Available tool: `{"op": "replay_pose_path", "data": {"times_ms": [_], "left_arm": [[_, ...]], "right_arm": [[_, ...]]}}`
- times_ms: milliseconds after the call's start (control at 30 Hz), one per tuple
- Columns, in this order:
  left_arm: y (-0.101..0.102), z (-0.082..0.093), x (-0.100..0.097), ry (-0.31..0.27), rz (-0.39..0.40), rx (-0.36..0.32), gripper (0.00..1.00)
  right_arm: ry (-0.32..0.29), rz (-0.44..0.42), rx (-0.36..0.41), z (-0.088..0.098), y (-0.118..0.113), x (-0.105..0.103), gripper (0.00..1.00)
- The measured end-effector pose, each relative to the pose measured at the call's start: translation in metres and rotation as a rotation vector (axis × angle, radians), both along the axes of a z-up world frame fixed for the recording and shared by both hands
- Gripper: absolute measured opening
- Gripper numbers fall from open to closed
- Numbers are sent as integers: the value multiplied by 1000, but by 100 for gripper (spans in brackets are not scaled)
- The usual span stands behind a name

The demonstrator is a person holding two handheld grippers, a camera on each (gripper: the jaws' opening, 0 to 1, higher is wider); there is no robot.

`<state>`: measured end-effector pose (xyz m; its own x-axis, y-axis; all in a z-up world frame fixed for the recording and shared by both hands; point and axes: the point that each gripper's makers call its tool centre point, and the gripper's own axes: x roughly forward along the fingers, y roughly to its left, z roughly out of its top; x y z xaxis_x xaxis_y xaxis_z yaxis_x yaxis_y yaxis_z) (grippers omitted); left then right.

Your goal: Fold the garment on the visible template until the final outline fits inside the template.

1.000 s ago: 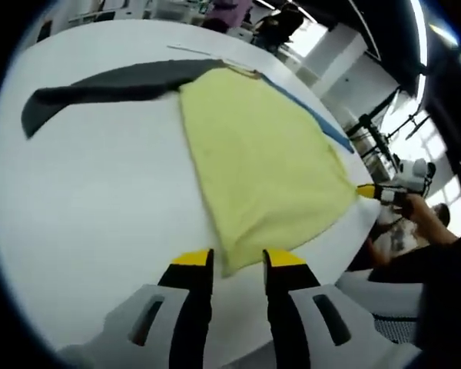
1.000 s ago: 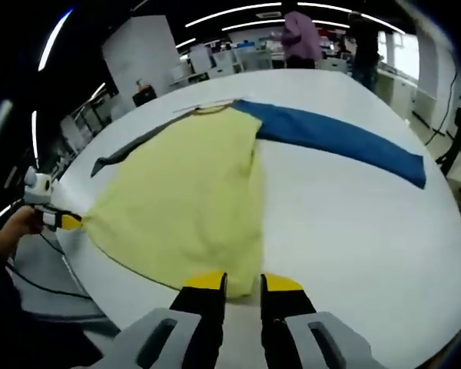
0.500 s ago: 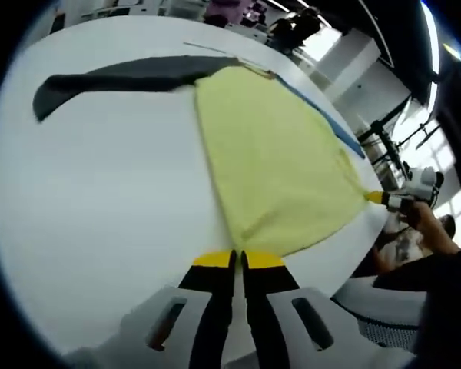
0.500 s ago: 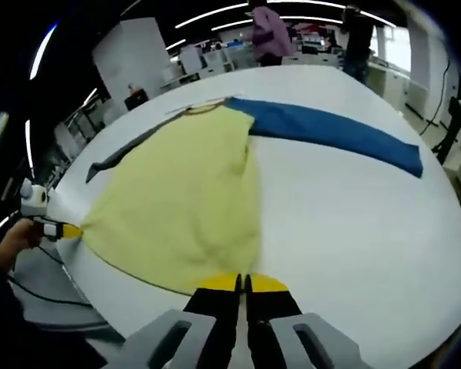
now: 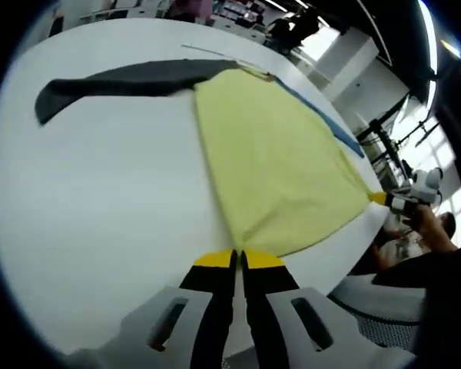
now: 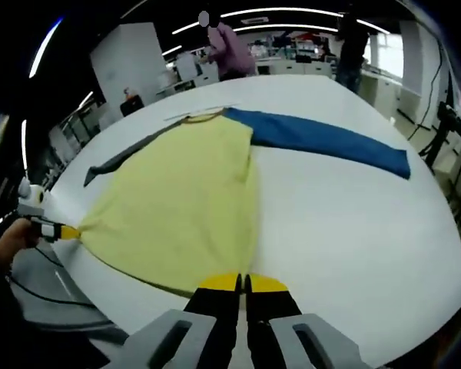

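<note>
I see the white tabletop carrying the garment, spread flat: yellow body, grey sleeve to one side, blue sleeve to the other. My left gripper has its fingers pinched together on one bottom hem corner; my right gripper has its fingers clamped on the other corner.

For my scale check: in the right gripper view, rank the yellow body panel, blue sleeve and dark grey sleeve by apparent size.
1. Yellow body panel, largest, though nearest the camera.
2. Blue sleeve.
3. Dark grey sleeve, thinnest.
</note>
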<state>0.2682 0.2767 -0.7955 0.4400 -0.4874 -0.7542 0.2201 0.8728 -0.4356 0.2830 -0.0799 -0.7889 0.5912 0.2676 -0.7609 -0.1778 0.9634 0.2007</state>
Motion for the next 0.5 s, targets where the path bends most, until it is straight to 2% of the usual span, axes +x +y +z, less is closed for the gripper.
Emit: {"op": "replay_pose_path", "data": {"times_ms": [367,500], "left_arm": [[2,-5,-2,30,-5,31,0],[3,-7,-2,22,-17,53,1]], "right_arm": [[31,12,-5,-8,-1,-2,0],[39,13,-2,-10,-1,-3,0]]}}
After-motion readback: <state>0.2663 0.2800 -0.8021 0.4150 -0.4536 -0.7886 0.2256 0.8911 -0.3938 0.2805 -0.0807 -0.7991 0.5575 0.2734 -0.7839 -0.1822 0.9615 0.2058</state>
